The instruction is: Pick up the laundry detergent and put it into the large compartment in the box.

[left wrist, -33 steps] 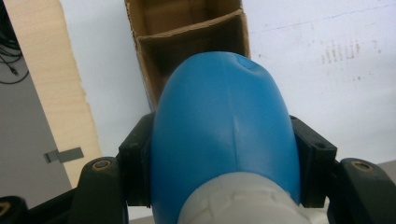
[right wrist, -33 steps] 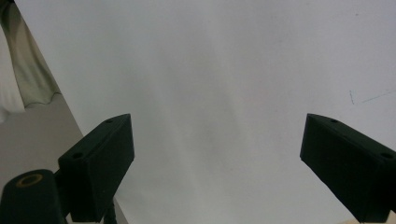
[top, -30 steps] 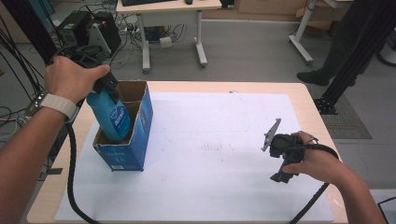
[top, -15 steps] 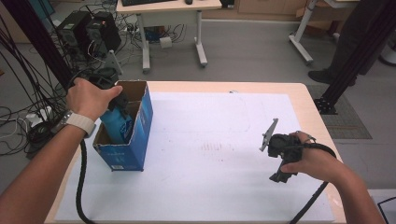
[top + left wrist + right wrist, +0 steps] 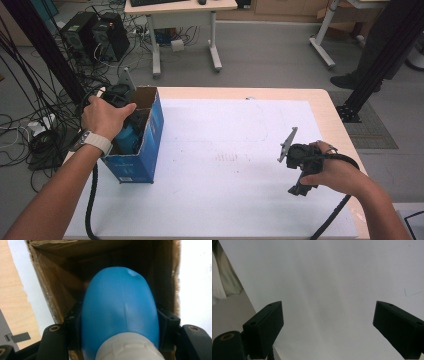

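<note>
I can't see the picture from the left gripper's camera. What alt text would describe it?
A blue bottle with a white cap is clamped between the two black jaws of the left hand-held gripper, pointing down into an open cardboard box. White paper and light wooden tabletop show beside the box.

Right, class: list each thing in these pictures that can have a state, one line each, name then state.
Cardboard box: open at the top, upright on the table.
Blue bottle: white cap on, down inside the box, clamped between the left jaws.
Left gripper: shut on the bottle.
Right gripper: open, nothing between its jaws, over the white sheet.
</note>
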{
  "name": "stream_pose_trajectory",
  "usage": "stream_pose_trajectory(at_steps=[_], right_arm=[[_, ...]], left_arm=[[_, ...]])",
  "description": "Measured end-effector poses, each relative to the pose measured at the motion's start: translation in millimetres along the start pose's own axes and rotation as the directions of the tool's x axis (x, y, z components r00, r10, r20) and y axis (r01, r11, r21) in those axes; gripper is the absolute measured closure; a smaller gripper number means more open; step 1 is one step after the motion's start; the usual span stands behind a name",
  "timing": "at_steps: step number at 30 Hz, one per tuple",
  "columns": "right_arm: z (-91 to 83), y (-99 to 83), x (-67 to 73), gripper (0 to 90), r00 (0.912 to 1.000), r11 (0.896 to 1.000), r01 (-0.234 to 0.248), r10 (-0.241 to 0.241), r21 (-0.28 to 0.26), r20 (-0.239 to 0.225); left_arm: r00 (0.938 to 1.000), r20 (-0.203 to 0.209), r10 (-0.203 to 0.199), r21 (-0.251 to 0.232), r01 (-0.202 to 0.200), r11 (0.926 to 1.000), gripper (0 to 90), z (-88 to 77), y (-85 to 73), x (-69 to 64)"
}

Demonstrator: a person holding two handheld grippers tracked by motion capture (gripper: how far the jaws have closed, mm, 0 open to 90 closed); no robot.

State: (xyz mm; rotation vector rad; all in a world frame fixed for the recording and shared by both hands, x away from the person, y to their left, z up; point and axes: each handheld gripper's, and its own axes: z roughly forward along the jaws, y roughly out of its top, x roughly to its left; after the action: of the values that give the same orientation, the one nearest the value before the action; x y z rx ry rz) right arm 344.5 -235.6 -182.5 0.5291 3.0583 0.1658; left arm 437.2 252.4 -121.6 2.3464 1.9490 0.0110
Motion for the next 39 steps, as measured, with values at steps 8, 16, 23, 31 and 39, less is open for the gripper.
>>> stream_pose_trajectory(at_steps=[8, 16, 23, 31, 39], right_arm=[[1.7, -3.1, -1.8, 8.9, 1.0000, 1.000, -0.003, 0.003, -0.004, -0.006], [3.2, 0.4, -2.2, 8.8, 0.9999, 1.000, -0.002, 0.003, 0.005, -0.010], [2.7, 1.6, -0.3, 8.8, 1.0000, 1.000, -0.005, 0.005, 0.003, -0.007], [1.0, 2.5, -0.5, 8.9, 1.0000, 1.000, -0.004, 0.004, 0.005, -0.008], [0.9, 6.8, 0.6, 8.8, 1.0000, 1.000, 0.000, 0.000, 0.006, -0.005]], left_arm=[[1.0000, 0.001, -0.003, 0.006, 0.003, 1.0000, 37.8, 11.2, 2.2, 4.3], [0.9999, 0.013, 0.009, 0.007, -0.009, 0.9999, 37.4, 11.0, 1.9, 7.2], [0.9994, 0.027, 0.020, 0.006, -0.020, 0.9998, 33.7, 10.0, -0.6, 10.2], [0.9984, 0.019, 0.053, 0.015, -0.054, 0.9985, 13.6, -18.0, -4.4, 4.4], [0.9832, -0.012, 0.182, -0.054, -0.182, 0.9818, 11.1, -69.8, -21.1, 3.8]])
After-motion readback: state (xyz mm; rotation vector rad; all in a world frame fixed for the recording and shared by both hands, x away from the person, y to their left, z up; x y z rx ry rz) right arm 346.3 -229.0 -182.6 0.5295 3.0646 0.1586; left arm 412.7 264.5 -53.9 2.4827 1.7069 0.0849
